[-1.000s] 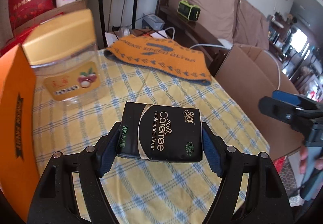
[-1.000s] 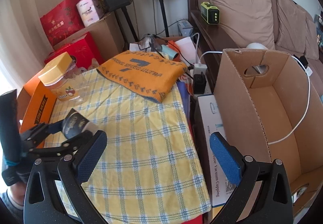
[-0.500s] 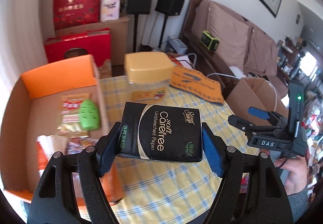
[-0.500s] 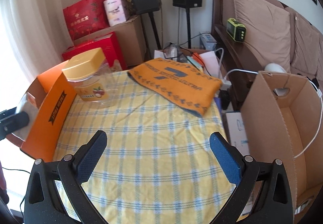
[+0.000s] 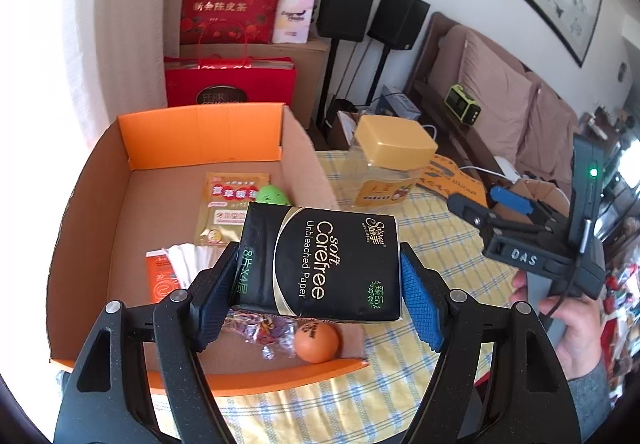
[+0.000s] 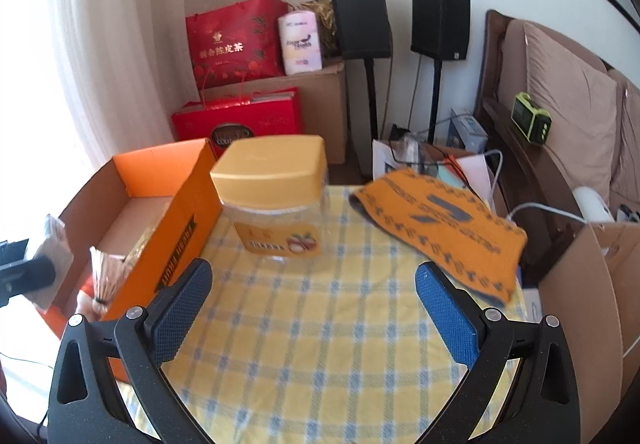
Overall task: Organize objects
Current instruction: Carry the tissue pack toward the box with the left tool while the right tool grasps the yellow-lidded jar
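Observation:
My left gripper (image 5: 320,296) is shut on a black tissue pack (image 5: 322,264) and holds it above the near right corner of the orange cardboard box (image 5: 200,141). The box holds packets, a green egg-shaped thing (image 5: 272,195), an orange ball (image 5: 317,342) and a bag of rubber bands. My right gripper (image 6: 314,308) is open and empty above the checked tablecloth (image 6: 320,344), facing a clear jar with a yellow lid (image 6: 276,195). The jar (image 5: 390,163) and the right gripper (image 5: 492,207) also show in the left wrist view. The pack's foil end (image 6: 50,264) shows at the right wrist view's left edge.
A folded orange towel (image 6: 444,228) lies at the table's far right. A plain cardboard box (image 6: 592,304) stands right of the table. Red gift bags (image 6: 236,39), speakers on stands (image 6: 360,19) and a sofa (image 6: 568,99) are behind.
My left gripper has swung left with the tissue pack, from over the tablecloth to over the orange box. My right gripper has turned left and moved closer to the jar.

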Demonstrator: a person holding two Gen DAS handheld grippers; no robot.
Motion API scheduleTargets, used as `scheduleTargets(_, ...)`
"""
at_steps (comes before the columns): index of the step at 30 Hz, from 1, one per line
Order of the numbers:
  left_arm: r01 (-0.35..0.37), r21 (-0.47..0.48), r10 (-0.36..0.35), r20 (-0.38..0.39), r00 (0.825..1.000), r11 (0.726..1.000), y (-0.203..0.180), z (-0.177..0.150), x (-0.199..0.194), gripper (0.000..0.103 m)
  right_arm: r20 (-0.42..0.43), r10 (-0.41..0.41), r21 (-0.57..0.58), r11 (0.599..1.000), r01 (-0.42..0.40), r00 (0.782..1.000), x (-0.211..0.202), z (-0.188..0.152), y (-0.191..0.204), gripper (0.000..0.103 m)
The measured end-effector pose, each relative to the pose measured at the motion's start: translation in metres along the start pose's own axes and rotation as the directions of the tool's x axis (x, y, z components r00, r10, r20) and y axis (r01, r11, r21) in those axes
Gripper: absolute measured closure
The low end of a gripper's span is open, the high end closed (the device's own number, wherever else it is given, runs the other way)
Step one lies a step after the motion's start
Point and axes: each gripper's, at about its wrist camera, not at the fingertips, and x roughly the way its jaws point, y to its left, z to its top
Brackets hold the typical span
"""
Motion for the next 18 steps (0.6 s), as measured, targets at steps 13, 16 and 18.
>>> scheduleTargets(13,-0.034,-0.041,0.034,0.003,0.999,0.999,0.040,-0.003,0.000,0.030,0.033,-0.057,0.008,0.998,0.057,0.998,0.042,0.015,0.026,0.000)
scheduleTargets(16,-0.031,-0.053,0.031,0.002,1.000,0.998,0.045,-0.004,0.001,0.030,0.065,-0.067,0.019,0.998,0.065,0.996,0.048,0.020,0.029,0.000)
scheduleTargets(18,-0.027,-0.063,0.028,0.000,1.000,0.998,0.048,-0.005,0.002,0.030,0.075,-0.075,0.026,0.997,0.073,0.994,0.053,0.024,0.030,0.000)
